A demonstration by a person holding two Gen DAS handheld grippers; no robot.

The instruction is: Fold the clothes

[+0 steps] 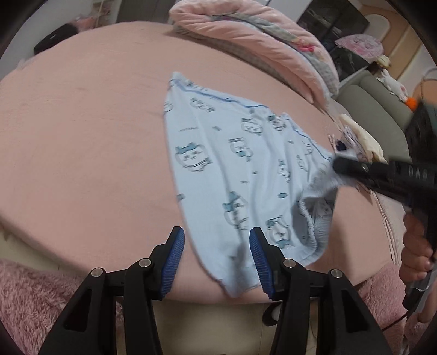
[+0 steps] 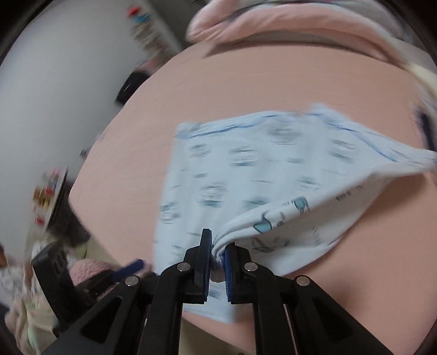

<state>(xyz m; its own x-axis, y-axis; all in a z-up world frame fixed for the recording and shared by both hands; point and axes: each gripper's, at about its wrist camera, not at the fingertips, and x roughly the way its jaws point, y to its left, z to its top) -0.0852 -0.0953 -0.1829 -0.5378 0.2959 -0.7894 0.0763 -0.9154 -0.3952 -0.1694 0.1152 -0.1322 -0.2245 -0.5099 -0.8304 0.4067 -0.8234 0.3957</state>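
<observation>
Both fingers of the right gripper point(image 2: 217, 247) clench the blue garment point(image 1: 232, 163); left gripper point(image 1: 217, 245) released above it.

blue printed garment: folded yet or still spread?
Mostly spread. The blue garment lies flat on the pink bed; only one bunched corner is lifted, pinched by the right gripper.

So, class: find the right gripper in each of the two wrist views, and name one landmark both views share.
Left wrist view: the right gripper enters from the right edge, its tip pinching the light blue printed garment.
Right wrist view: the right gripper sits at bottom centre, shut on a bunch of that garment.
Shared landmark: the folded pink quilt at the far edge of the pink bed.
</observation>
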